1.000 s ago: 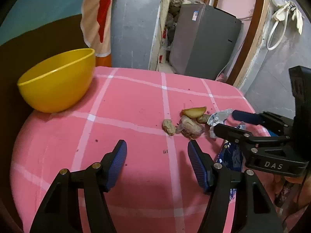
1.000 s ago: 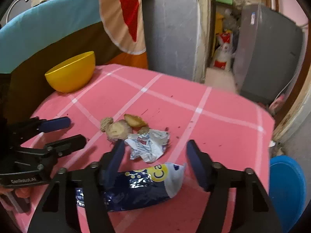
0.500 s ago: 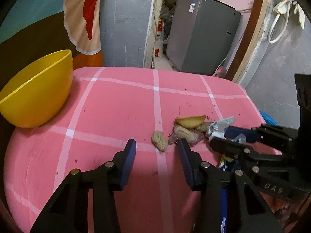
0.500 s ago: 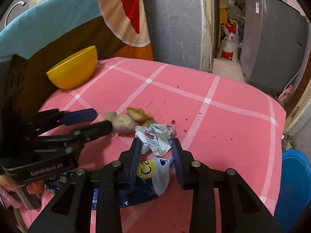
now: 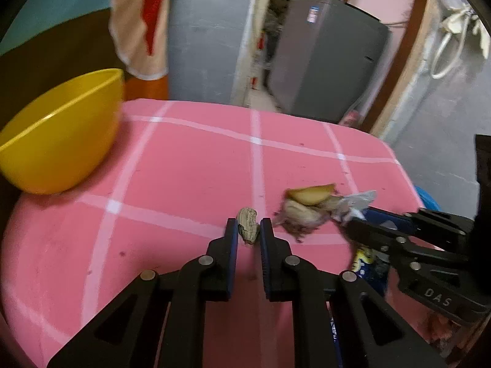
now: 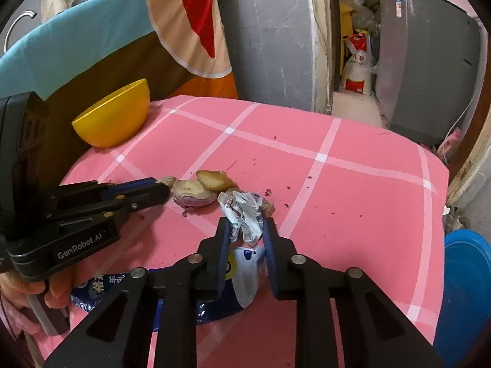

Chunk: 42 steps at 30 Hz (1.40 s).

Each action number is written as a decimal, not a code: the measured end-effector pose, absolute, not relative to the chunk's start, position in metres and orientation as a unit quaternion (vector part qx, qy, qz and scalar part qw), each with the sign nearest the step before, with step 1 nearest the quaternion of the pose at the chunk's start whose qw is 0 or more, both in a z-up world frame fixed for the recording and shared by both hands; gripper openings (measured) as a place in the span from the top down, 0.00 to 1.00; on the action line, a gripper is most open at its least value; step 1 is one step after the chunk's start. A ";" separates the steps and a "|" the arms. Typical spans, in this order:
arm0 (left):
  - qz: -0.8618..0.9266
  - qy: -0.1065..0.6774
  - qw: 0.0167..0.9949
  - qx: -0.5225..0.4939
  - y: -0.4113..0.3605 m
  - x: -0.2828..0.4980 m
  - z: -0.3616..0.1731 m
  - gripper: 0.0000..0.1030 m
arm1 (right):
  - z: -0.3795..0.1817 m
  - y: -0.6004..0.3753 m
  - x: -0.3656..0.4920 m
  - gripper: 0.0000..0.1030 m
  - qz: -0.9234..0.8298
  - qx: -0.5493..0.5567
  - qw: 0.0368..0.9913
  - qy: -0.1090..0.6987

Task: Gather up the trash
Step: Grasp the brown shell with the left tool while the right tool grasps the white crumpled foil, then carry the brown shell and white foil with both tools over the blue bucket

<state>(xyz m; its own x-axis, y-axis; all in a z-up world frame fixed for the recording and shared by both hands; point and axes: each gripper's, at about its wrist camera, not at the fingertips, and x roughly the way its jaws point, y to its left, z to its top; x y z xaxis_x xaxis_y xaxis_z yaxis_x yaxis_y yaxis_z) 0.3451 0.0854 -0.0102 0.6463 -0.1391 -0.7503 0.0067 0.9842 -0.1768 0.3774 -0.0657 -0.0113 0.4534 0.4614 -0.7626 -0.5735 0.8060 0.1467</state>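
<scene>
left gripper (image 5: 249,231): nearly closed, pads set on both sides of a small brown scrap (image 5: 248,224); the scrap is pinched at the tips and lies low on the cloth.
right gripper (image 6: 244,231): nearly closed, a crumpled white wrapper (image 6: 244,210) is clamped between the pads.
peels (image 6: 201,188): a pale wedge and a purplish piece are piled between the two grippers, touching the wrapper's left side; one more small scrap is seen at the wrapper's right edge.
blue packet (image 6: 196,291): lies flat under the right gripper, its white end just below the wrapper.
cloth (image 6: 337,202): pink with white check lines, dark crumbs scattered near the pile.
bowl (image 5: 56,136): yellow, upright, at the far left edge of the cloth, well apart from the trash.
blue tub (image 6: 466,288): sits below the cloth's right edge.
hand (image 6: 36,291): partly seen under the left gripper's body.
background: grey appliance (image 6: 426,58) in a doorway, striped towel (image 6: 187,24) hung behind the bowl.
</scene>
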 end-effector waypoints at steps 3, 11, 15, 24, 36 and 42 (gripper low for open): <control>-0.025 0.408 0.908 -0.094 0.090 0.337 -0.009 0.89 | -0.010 -0.065 0.374 0.85 0.301 -0.072 0.855 0.417; -0.016 0.353 0.928 -0.116 0.093 0.304 0.005 0.89 | 0.000 -0.073 0.362 0.87 0.296 -0.059 0.876 0.375; -0.023 0.312 0.943 -0.112 0.084 0.287 0.017 0.89 | 0.011 -0.085 0.343 0.87 0.299 -0.043 0.897 0.322; -0.048 0.217 0.971 -0.092 0.053 0.259 0.056 0.89 | 0.051 -0.125 0.295 0.87 0.278 -0.025 0.942 0.185; -0.099 0.124 0.985 -0.074 -0.017 0.238 0.089 0.89 | 0.079 -0.202 0.261 0.87 0.213 -0.008 0.971 0.109; -0.134 0.109 0.983 -0.060 -0.060 0.239 0.097 0.89 | 0.084 -0.241 0.248 0.87 0.165 -0.012 0.983 0.078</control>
<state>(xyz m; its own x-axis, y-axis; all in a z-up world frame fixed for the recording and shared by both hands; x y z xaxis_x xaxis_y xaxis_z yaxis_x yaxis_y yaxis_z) 0.2394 -0.0598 0.0967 0.9406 -0.2760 -0.1976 0.2500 0.9571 -0.1465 0.2478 -0.2414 0.0844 0.9333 0.3224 -0.1583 -0.3263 0.9453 0.0018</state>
